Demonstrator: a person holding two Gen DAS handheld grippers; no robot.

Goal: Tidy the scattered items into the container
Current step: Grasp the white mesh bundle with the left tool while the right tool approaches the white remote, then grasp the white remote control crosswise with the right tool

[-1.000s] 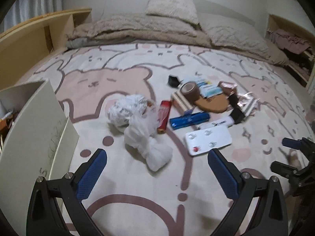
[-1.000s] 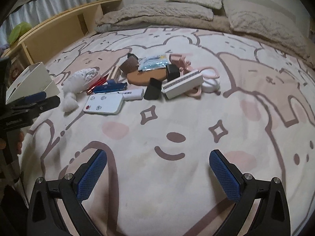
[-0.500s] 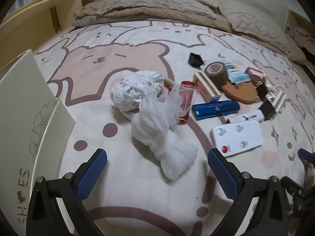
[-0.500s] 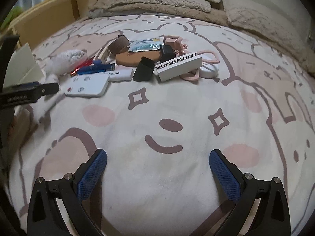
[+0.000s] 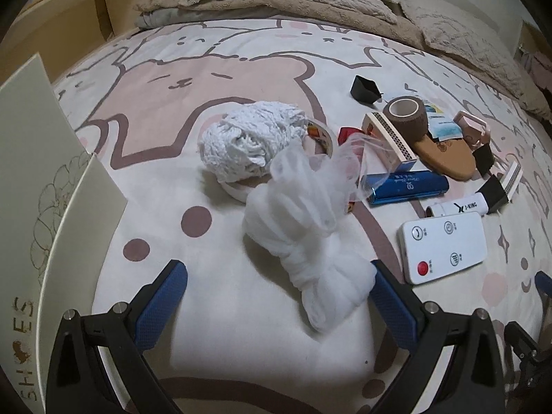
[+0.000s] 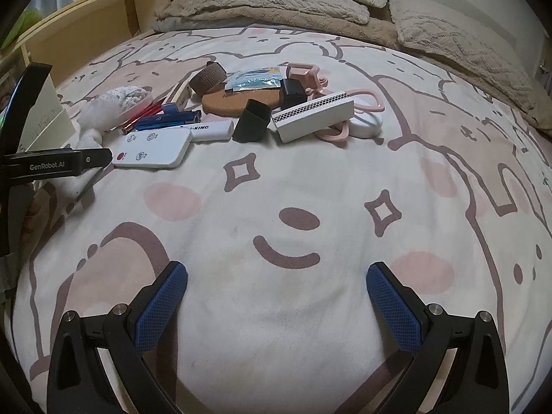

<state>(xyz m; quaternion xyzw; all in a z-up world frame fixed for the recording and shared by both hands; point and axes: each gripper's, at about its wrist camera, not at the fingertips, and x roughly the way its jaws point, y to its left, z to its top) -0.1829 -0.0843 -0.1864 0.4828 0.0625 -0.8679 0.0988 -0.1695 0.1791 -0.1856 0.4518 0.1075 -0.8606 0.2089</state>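
Left wrist: tool point(image 5: 277, 291) wide, seemingly empty

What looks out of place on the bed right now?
A heap of small items lies scattered on the bedspread: a white remote, blue case, tape roll and knotted plastic bag, none inside the container.

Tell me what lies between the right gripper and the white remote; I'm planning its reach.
Only bare bedspread lies between the right gripper and the white remote, as its own wrist view shows.

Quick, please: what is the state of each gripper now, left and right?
Left gripper: open, holding nothing; the white knotted bag lies between its fingers.
Right gripper: open, holding nothing, above the bedsheet.
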